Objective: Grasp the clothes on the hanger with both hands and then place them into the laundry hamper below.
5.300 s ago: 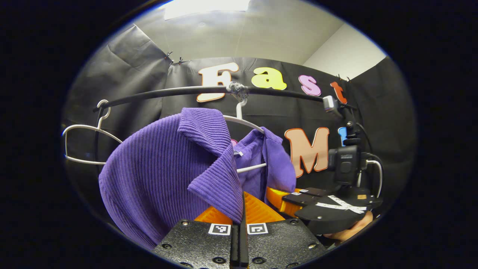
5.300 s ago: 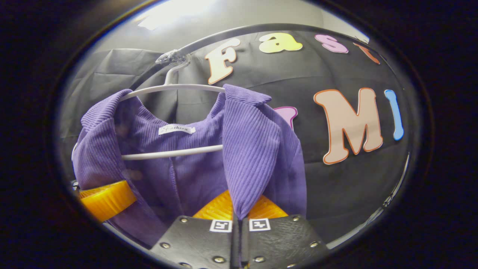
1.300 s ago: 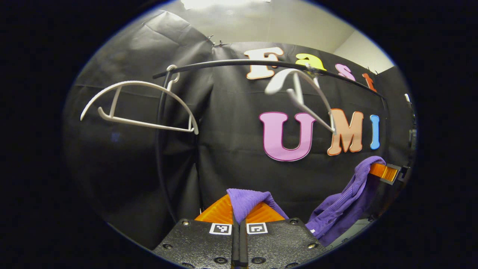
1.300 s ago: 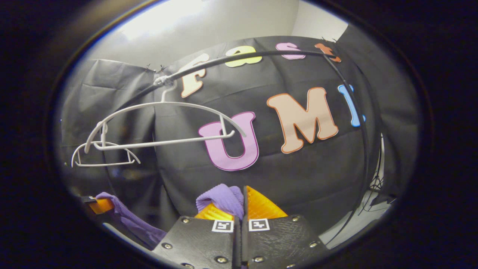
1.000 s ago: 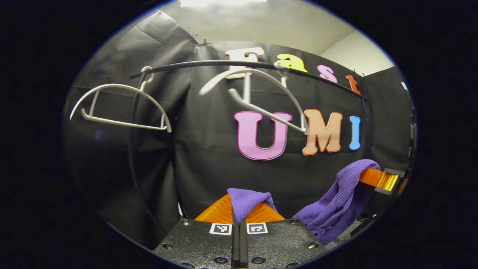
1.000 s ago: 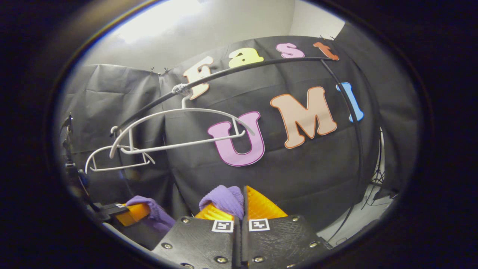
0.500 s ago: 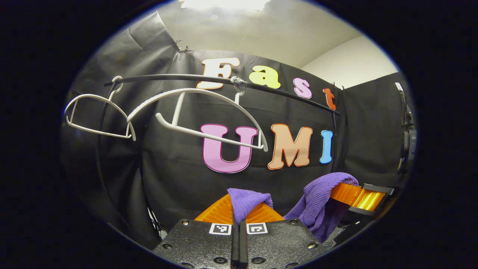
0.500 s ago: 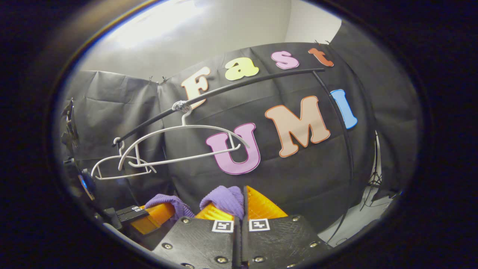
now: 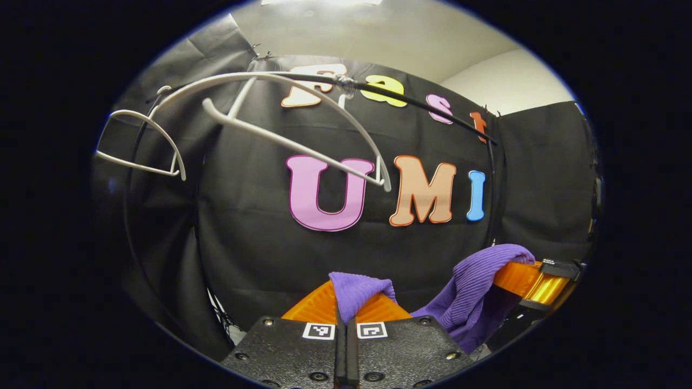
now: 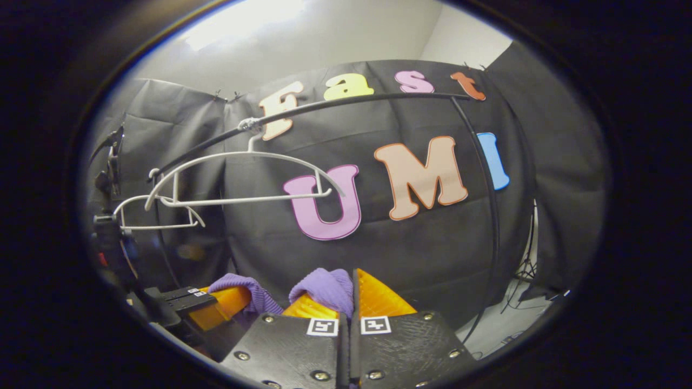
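Straight ahead of the fingers it's open up to the booth wall; overhead, the bare white plastic hanger (image 9: 303,129) and black metal rail (image 9: 421,105) block any lift.

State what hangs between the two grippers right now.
In the left gripper view, the purple garment sags between the left gripper and the right gripper.

Two white hangers hang from one black rail (image 9: 432,105): a near hanger (image 9: 303,129) and a far hanger (image 9: 146,146), both bare. One purple garment (image 9: 470,292) is in view, pinched at two places. Two tools hold it: the left tool (image 9: 346,308) and the right tool (image 10: 348,302), each with two orange fingers (image 10: 378,300).
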A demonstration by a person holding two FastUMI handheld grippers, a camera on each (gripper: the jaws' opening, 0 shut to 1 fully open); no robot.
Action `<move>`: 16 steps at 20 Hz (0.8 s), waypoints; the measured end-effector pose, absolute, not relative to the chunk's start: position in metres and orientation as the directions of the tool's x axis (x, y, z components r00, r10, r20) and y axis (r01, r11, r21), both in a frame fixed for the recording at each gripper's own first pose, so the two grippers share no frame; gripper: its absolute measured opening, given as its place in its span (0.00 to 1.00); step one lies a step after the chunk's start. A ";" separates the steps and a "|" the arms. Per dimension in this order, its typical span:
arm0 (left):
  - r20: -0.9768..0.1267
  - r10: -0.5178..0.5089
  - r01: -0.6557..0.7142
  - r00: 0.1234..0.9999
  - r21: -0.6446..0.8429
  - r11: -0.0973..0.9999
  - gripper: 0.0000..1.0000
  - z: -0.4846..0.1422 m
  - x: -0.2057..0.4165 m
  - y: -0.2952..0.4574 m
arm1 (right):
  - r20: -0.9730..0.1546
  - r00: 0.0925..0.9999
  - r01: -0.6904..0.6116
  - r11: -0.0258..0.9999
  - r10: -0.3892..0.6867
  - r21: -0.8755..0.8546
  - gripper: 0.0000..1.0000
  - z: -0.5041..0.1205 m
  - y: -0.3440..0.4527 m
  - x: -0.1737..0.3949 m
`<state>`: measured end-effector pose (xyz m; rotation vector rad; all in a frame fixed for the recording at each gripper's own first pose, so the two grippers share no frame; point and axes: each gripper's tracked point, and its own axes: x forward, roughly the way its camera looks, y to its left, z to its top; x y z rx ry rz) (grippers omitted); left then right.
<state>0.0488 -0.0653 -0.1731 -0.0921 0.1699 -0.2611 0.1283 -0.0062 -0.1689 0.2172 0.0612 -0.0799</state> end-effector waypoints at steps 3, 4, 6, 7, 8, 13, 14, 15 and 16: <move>-0.158 -0.272 0.260 0.949 -0.095 0.961 0.00 -0.192 0.056 -0.069 | -0.097 0.995 0.048 0.982 -0.031 0.182 0.01 -0.194 0.006 0.136; -0.161 -0.273 0.262 0.948 -0.086 0.961 0.00 -0.199 0.058 -0.069 | -0.105 0.994 0.045 0.986 -0.028 0.161 0.05 -0.202 0.008 0.138; -0.168 -0.259 0.251 0.951 -0.067 0.966 0.00 -0.217 0.062 -0.064 | -0.092 0.995 0.041 0.991 -0.029 0.131 0.05 -0.215 0.011 0.145; -0.180 -0.250 0.244 0.951 -0.058 0.968 0.00 -0.228 0.066 -0.064 | -0.093 0.995 0.046 0.992 -0.035 0.120 0.01 -0.225 0.012 0.148; -0.188 -0.242 0.235 0.952 -0.061 0.970 0.00 -0.239 0.070 -0.062 | -0.101 0.994 0.048 0.991 -0.036 0.122 0.01 -0.237 0.013 0.152; -0.222 -0.197 0.178 0.955 -0.105 0.978 0.02 -0.296 0.092 -0.047 | -0.174 0.984 0.058 0.993 -0.039 0.102 0.01 -0.310 0.017 0.169; -0.244 -0.191 0.167 0.951 -0.116 0.979 0.02 -0.312 0.094 -0.044 | -0.193 0.980 0.067 0.992 -0.046 0.103 0.01 -0.326 0.014 0.174; -0.267 -0.192 0.165 0.944 -0.123 0.979 0.02 -0.326 0.096 -0.046 | -0.226 0.973 0.074 0.992 -0.049 0.106 0.00 -0.343 0.014 0.179; -0.285 -0.198 0.171 0.938 -0.116 0.978 0.02 -0.340 0.096 -0.048 | -0.253 0.966 0.081 0.991 -0.051 0.108 0.01 -0.360 0.013 0.182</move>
